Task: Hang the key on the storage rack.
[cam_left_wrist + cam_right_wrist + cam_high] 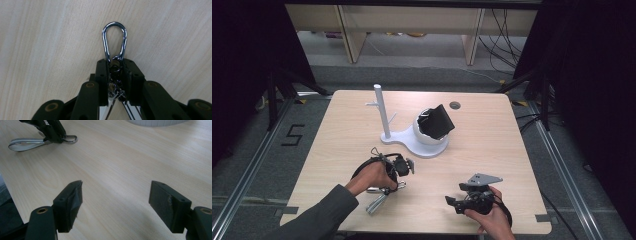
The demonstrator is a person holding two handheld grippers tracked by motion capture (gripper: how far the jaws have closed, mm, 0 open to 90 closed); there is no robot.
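Pale wooden surface (492, 135), seen from above, with a white stand (384, 117) near the middle: a thin upright post with short pegs on a flat base. Beside the post, on the same base, a white bowl (424, 136) holding a black box-like thing (439, 121) that tilts out over the rim.

Left tool (401, 166) low at the near left of the surface, held in the left hand (372, 176), dark sleeve behind it. Closed on a shiny metal snap hook (114, 41): in the left gripper view, both black pads press on the swivel end of the hook from either side, while the oval loop sticks out past the tips and lies flat on the wood. Behind the pads, bright metal strips run back between the jaws. From above, a silvery metal piece (377, 202) pokes out below the left hand toward the near edge. In the right gripper view, the same left tool (58, 136) far off at top left, with the hook's loop at its tip and a long flat loop of metal (26, 144) lying on the wood behind it.

Right tool (452, 201) at the near right, held in the right hand (492, 217), well apart from the left. Spread wide, nothing between the pads, bare wood under them.
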